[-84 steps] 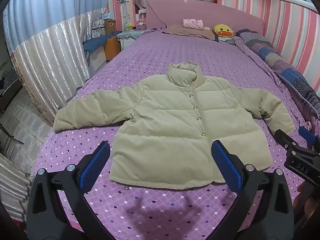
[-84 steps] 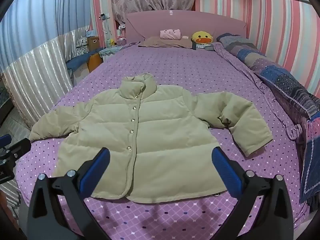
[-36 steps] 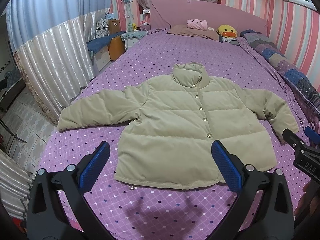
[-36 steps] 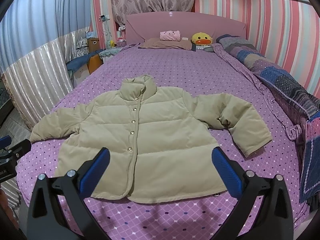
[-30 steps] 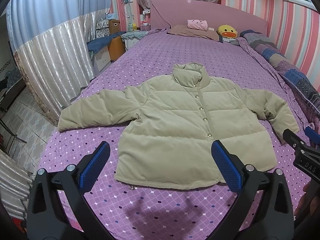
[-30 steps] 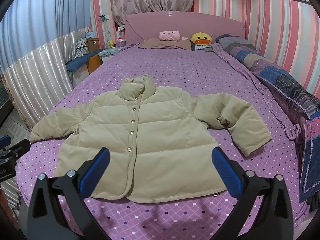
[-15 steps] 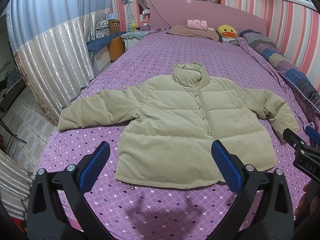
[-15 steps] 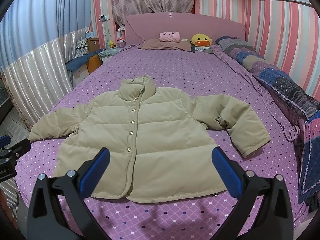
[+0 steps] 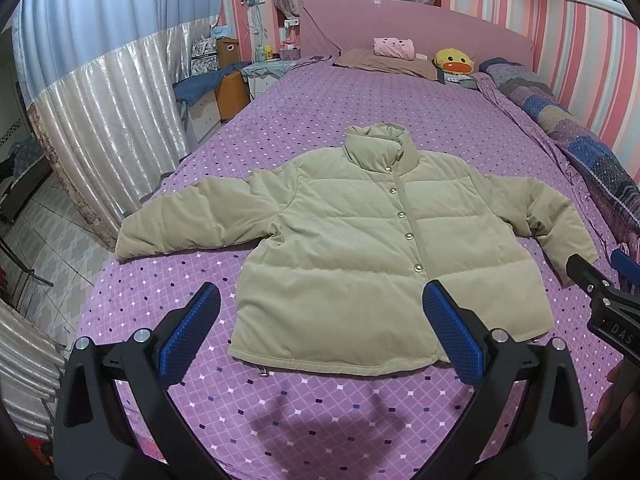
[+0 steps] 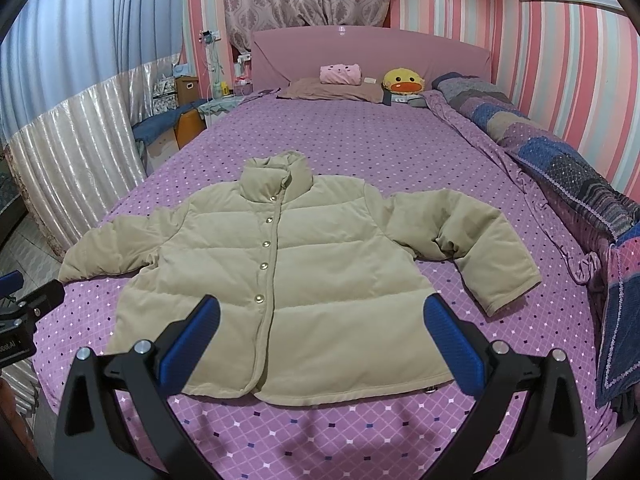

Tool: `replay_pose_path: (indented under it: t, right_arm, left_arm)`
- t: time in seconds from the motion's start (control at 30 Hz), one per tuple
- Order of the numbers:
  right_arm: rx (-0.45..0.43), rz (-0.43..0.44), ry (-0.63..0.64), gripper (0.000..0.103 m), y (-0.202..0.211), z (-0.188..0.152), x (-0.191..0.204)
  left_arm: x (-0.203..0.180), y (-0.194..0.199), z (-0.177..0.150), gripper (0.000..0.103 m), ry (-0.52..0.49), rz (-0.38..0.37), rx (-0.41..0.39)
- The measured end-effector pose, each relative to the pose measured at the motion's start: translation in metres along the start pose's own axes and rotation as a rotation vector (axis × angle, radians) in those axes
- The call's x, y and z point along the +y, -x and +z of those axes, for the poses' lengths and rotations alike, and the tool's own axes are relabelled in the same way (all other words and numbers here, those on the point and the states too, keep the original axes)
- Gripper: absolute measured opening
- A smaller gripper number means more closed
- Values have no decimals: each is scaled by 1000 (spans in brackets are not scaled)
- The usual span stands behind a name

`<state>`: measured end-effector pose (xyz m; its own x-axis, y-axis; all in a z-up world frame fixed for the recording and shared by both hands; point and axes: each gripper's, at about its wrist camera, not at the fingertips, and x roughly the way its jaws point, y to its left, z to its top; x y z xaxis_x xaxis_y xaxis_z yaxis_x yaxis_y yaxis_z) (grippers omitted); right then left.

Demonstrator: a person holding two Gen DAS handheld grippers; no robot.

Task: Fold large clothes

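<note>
A beige puffer jacket (image 9: 360, 248) lies flat and buttoned on the purple bed (image 9: 320, 400), collar away from me, both sleeves spread out; it also shows in the right wrist view (image 10: 304, 280). My left gripper (image 9: 320, 328) is open and empty, held above the jacket's hem near the bed's foot. My right gripper (image 10: 320, 332) is open and empty, also above the hem. The right gripper's body shows at the right edge of the left wrist view (image 9: 608, 300). The left gripper's body shows at the left edge of the right wrist view (image 10: 24, 312).
A patchwork quilt (image 10: 568, 168) lies rolled along the bed's right side. Pillows, a pink cushion (image 10: 341, 73) and a yellow duck toy (image 10: 402, 82) sit by the headboard. A silver curtain (image 9: 104, 136) and a bedside table (image 9: 232, 88) stand to the left.
Both grippers have drifted slightly, so the jacket sits a little differently in each view. The jacket has not moved and both grippers stay open.
</note>
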<state>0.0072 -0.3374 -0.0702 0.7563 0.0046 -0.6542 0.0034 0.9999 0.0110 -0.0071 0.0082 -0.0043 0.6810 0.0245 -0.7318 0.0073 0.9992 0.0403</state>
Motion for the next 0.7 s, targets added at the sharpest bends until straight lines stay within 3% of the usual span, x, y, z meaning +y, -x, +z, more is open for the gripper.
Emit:
replay_pose_path:
  t: [0.7]
  right_arm:
    - [2, 1, 2, 101, 2, -2, 3]
  left_arm:
    - [1, -2, 2, 100, -4, 3, 16]
